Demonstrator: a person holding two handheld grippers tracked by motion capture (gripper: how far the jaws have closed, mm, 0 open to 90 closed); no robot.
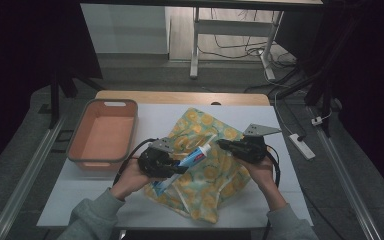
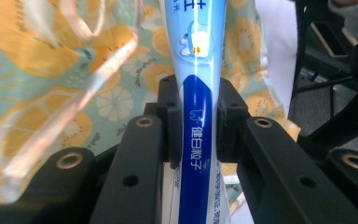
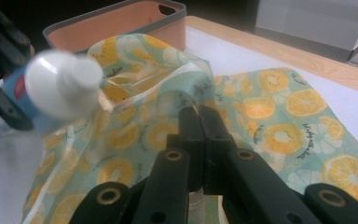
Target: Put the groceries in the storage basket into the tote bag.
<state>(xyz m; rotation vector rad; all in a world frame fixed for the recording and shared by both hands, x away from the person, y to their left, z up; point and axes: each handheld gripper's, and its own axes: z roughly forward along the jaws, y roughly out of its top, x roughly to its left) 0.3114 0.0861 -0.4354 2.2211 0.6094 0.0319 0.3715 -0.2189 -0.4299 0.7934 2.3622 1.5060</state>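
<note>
Dim room w/ cables on the floor behind; your white-topped table (image 1: 290, 170) has a wooden strip along its far edge. At the table's left side, toward the far-left corner, sits an orange bin (image 1: 103, 134) w/ a grey rim, nothing visible inside. Just right of it, near the table's middle, your left gripper (image 1: 179, 168) is clamped on a blue-and-white toothpaste tube (image 1: 192, 159); in the left gripper view the jaws press both sides of the tube's dark blue lower part, and the tube runs up and away over the cloth. Tube is held above the table, its white cap (image 1: 206, 149) pointing toward your right gripper. Under and around both tools lies a teal bag w/ a lemon-slice print (image 1: 212, 177), crumpled, spread from the table's centre toward the near edge. On the right, your right gripper (image 1: 221, 144) has its jaws together, pinching a raised fold of the bag, incl. what looks like a clear plastic edge; in the right gripper view the fabric tents up from the jaw tips. Cap sits just beside that gripper, can't tell if touching.
</note>
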